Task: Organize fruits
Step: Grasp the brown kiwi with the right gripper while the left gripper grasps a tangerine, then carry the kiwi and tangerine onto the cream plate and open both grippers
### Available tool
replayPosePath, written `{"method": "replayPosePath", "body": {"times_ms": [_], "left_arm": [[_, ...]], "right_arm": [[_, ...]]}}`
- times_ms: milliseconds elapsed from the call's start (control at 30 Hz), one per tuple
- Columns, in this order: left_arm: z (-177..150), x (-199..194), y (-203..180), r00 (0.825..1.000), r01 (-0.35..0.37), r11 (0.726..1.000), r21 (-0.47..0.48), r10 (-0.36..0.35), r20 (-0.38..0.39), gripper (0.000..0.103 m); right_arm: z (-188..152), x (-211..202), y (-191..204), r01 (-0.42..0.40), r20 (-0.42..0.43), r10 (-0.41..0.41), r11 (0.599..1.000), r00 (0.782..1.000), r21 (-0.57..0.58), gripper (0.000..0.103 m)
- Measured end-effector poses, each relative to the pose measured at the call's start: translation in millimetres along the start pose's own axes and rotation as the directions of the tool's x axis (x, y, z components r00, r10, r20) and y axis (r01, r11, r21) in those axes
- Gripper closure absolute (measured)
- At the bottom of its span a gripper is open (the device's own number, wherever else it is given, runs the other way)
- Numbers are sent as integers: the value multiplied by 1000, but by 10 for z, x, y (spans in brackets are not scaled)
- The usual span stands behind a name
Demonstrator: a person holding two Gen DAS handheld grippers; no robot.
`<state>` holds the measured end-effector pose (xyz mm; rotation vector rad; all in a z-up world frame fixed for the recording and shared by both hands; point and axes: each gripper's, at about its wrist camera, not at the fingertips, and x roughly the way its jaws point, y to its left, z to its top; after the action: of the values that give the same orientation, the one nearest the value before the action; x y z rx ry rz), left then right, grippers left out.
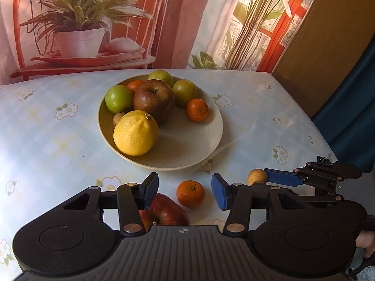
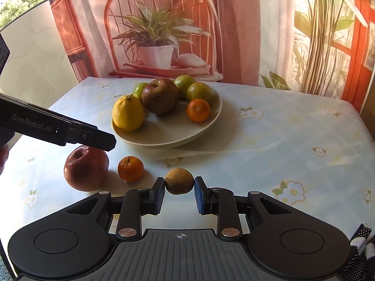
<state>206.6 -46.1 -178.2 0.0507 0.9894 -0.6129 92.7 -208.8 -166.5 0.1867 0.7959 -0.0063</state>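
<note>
A beige bowl on the flowered tablecloth holds a lemon, a dark apple, green fruits and tangerines. Nearer me, a loose tangerine and a red apple lie on the cloth. My left gripper is open, with the tangerine framed between its pads but untouched; in the right wrist view this gripper hovers over the red apple. My right gripper is shut on a small brown fruit, just above the cloth.
A printed backdrop with a chair and potted plant hangs behind the table. The table's right edge borders blue fabric and a brown panel. A person's hand shows at the lower right. Bare cloth lies to the right of the bowl.
</note>
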Motion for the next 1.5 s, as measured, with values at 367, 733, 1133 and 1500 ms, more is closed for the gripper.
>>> {"method": "replayPosePath", "body": {"times_ms": [367,733,1133,1500], "left_arm": [[97,351,-73,992,-15,999,34,20,-125,56],[134,528,-149,984,-22,996,84,37,-176,57],[115,624,-342,974,-80,973,216,122,-192,66],[204,349,-304,991,-45,986,161,64,-115,67]], "right_arm": [[-26,-14,-126,-2,15,1,999,1000,35,78],[-56,-5,-177,3,12,-4,999,1000,53,78],[-65,-10,-186,5,14,-5,998,1000,59,78],[-30,-79,-210,9,27,-11,998,1000,60,78]]}}
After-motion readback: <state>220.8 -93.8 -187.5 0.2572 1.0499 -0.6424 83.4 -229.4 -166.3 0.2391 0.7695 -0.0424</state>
